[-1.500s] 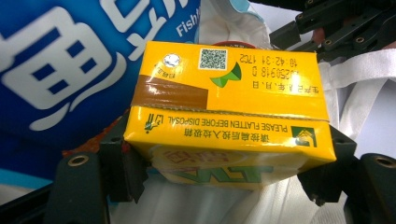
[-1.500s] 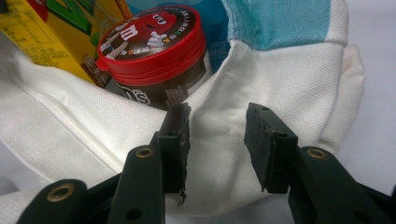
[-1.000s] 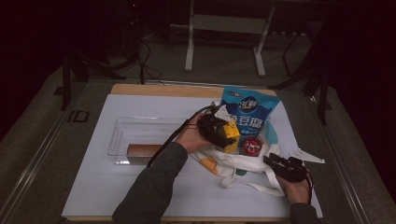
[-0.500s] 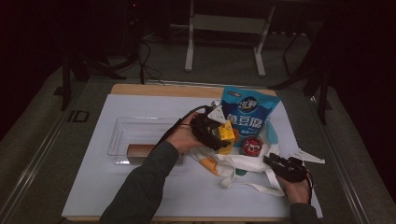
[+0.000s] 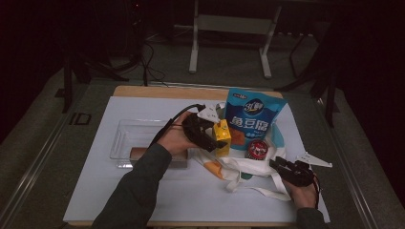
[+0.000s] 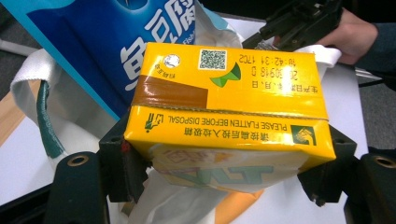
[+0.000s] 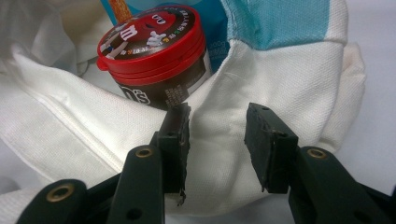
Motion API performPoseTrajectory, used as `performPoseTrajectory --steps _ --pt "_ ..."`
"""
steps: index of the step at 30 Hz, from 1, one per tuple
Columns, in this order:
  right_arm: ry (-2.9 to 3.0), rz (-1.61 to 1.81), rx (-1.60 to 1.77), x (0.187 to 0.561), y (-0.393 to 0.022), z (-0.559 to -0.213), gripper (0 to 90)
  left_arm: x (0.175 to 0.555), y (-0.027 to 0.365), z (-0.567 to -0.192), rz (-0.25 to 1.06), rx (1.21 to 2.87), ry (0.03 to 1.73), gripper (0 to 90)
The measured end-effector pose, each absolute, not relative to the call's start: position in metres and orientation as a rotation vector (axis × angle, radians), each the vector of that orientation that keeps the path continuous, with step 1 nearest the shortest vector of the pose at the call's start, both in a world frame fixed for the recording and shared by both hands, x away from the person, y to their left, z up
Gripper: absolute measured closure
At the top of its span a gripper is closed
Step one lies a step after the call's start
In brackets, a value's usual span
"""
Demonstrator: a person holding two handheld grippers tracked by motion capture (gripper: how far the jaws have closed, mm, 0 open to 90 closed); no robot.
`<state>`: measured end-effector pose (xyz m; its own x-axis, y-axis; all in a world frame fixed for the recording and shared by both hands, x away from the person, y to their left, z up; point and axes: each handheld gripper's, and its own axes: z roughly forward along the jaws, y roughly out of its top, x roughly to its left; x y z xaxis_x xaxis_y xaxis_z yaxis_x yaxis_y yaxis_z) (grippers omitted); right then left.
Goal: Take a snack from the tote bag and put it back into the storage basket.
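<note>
left tongs (image 6: 224, 177) around yellow carton (image 6: 224, 112), above white bag (image 5: 248, 164)

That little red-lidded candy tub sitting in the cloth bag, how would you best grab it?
Best from above, I think. The candy tub stands nearly upright inside the cloth bag, whose fabric hides its lower half, so only the red lid and upper wall are free. Jaws coming down on opposite sides of the round lid rim should hold. The blue pouch stands close behind it, so a level approach looks crowded.

A white sheet (image 5: 143, 191) covers the wooden tabletop (image 5: 157, 91), bearing a clear tray (image 5: 125, 138) toward its left edge and a white cloth bag (image 5: 248, 169) toward its right edge.
</note>
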<state>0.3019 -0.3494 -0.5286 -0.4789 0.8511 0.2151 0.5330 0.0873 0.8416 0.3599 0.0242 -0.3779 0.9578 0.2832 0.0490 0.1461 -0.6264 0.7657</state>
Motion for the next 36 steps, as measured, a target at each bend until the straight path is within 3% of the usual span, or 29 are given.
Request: performPoseTrajectory --steps 16,36 --pt "2.041 1.35 1.373 0.302 -0.35 -0.529 59.5 0.347 0.051 -0.368 0.231 2.267 0.283 28.7" --pt "2.038 1.352 1.374 0.302 -0.349 -0.529 59.2 0.35 0.109 -0.367 0.304 2.236 0.458 28.6"
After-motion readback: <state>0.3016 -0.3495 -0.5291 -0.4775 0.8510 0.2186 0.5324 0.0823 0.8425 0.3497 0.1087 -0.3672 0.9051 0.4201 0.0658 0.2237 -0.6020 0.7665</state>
